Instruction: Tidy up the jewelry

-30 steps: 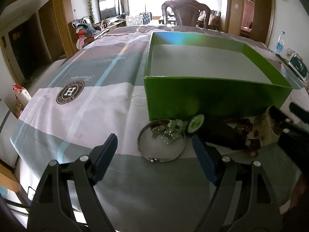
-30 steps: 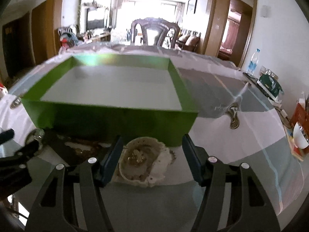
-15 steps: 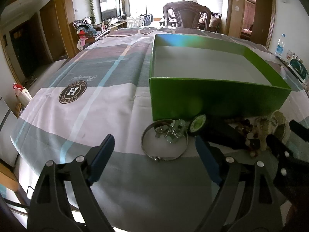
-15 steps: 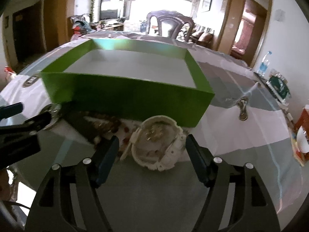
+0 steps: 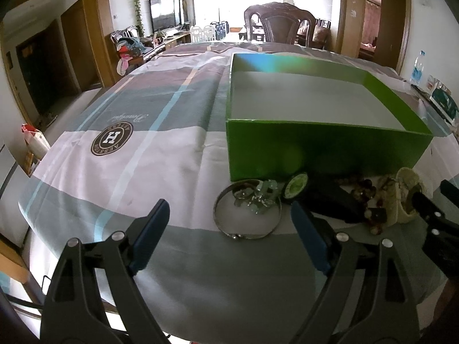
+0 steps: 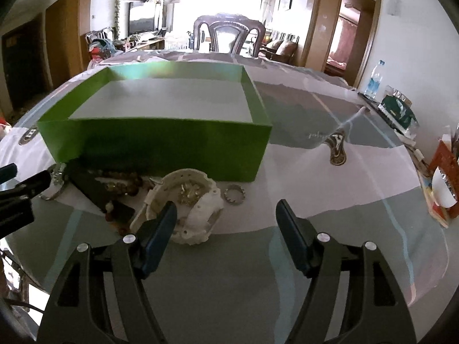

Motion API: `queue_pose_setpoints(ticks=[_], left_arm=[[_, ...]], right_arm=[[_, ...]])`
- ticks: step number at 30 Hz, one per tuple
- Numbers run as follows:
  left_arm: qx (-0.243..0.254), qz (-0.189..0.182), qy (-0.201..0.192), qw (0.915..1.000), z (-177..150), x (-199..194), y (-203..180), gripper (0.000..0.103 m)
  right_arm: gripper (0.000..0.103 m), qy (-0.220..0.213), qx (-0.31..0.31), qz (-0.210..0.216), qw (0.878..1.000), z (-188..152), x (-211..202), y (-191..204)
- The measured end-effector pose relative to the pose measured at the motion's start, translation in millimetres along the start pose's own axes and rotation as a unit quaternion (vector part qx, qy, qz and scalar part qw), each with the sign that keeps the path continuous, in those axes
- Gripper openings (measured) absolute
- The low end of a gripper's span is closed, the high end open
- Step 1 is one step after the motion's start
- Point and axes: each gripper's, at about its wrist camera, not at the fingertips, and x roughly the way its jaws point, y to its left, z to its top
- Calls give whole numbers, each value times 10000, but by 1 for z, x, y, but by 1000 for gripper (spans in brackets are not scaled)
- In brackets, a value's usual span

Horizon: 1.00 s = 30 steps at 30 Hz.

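Nothing is packed yet: the green box at frame centre lies empty, the jewelry heaped on the table before its near wall. Both claws hover released; the right claw has just narrowed slightly, gripping nothing. Next, judging by its aim, close on the white watch or small ring; the left claw faces the silver bangle

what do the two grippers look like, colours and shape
Both match: the left gripper and right gripper each have two black plastic arms with triangular cut-outs, round silver screws near the top, and flat dark blue pads on the inner faces of the tips.
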Motion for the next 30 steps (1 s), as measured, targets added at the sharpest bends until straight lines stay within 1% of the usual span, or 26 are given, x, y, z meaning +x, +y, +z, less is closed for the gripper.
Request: queue_pose_setpoints(ticks=[1, 2, 3, 4, 5, 8, 10, 15, 17, 19, 22, 26, 30], left_arm=[[11, 10, 1, 10000, 0, 0, -1, 86], [18, 22, 3, 10000, 0, 0, -1, 86], [17, 33, 5, 10000, 0, 0, -1, 86], [13, 42, 7, 10000, 1, 0, -1, 86], [7, 58, 10, 10000, 1, 0, -1, 86], [-9, 77, 10, 10000, 2, 0, -1, 86], [1, 76, 1, 10000, 2, 0, -2, 86], [3, 73, -12, 10000, 3, 0, 2, 86], [7, 28, 4, 10000, 2, 0, 5, 86], [55, -49, 14, 10000, 2, 0, 5, 80], [124, -320, 41, 9994, 2, 0, -1, 79], [342, -711, 11, 9969, 8, 1, -19, 79], [366, -970, 103, 9946, 19, 8, -36, 81]], right_arm=[[61, 34, -10, 23, 10000, 0, 3, 0], [58, 97, -14, 64, 9999, 0, 9, 2], [50, 162, -26, 143, 9998, -1, 13, 3], [35, 207, -34, 253, 9995, -1, 16, 5], [26, 194, -21, 313, 9993, -1, 15, 5], [18, 187, 14, 322, 9993, -1, 14, 3], [18, 118, 62, 330, 9994, 1, 9, 0], [18, -91, 113, 192, 9997, 4, -6, -5], [18, -78, 100, 180, 9998, 3, -6, -5], [18, -12, 101, 233, 9997, 2, -3, -4], [18, 52, 100, 311, 9995, 1, 1, -2], [18, 87, 114, 350, 9993, -1, 3, -1], [18, 124, 186, 338, 9992, -4, 5, -5]])
